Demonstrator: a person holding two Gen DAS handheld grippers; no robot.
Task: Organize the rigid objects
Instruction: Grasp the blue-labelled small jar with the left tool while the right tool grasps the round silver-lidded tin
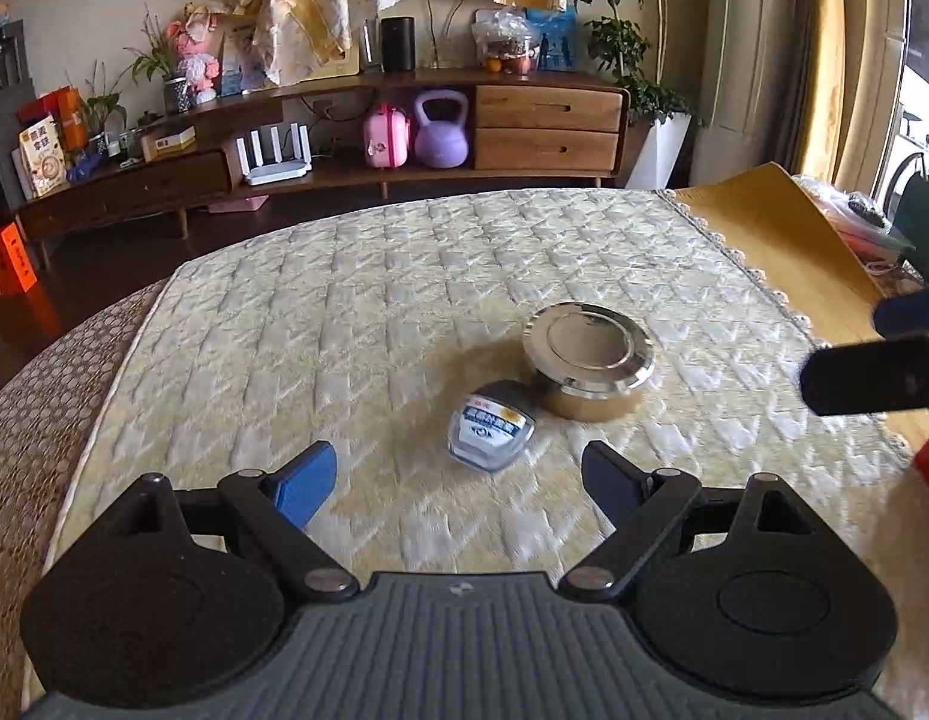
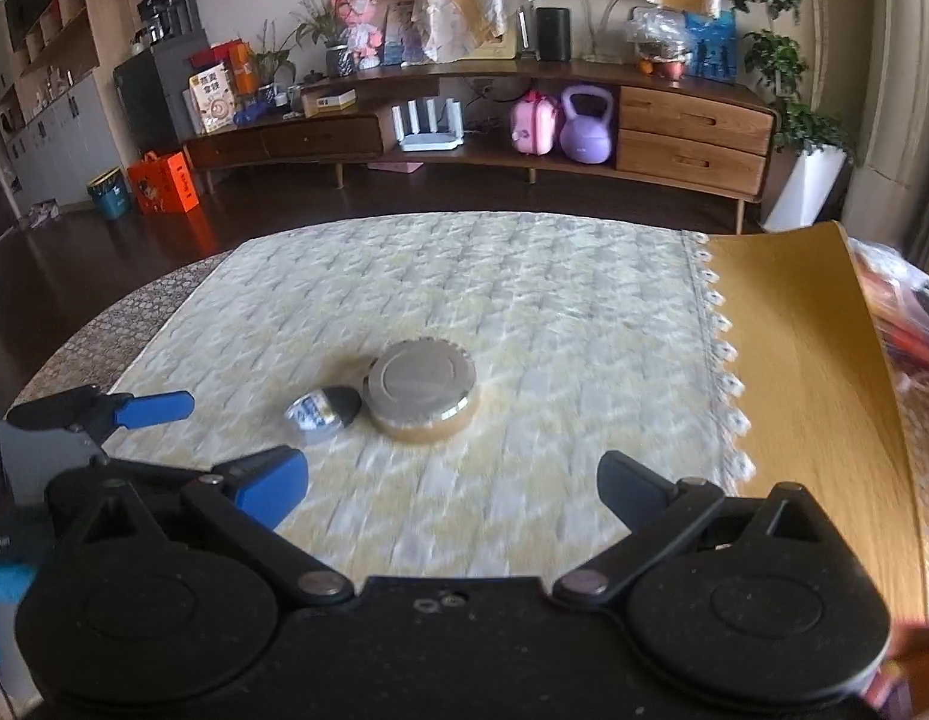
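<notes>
A round tin with a shiny metal lid (image 1: 587,354) (image 2: 423,391) stands on the quilted cream cloth. Touching its near left side lies a small clear jar with a dark cap and a blue-white label (image 1: 493,425) (image 2: 324,410), tipped on its side. My left gripper (image 1: 458,483) stands open just short of the jar, nothing between its blue pads. My right gripper (image 2: 452,489) is open too, nearer than the tin and empty. The left gripper's fingers (image 2: 155,408) show at the left of the right wrist view; the right gripper's finger (image 1: 872,378) pokes in at the right edge of the left wrist view.
The cloth (image 1: 356,324) covers a table with a lace-trimmed right edge and a yellow mat (image 2: 800,360) beyond it. A wooden sideboard (image 1: 404,120) with a purple kettlebell, a pink case and a router stands across the dark floor. Orange bags sit on the floor at left.
</notes>
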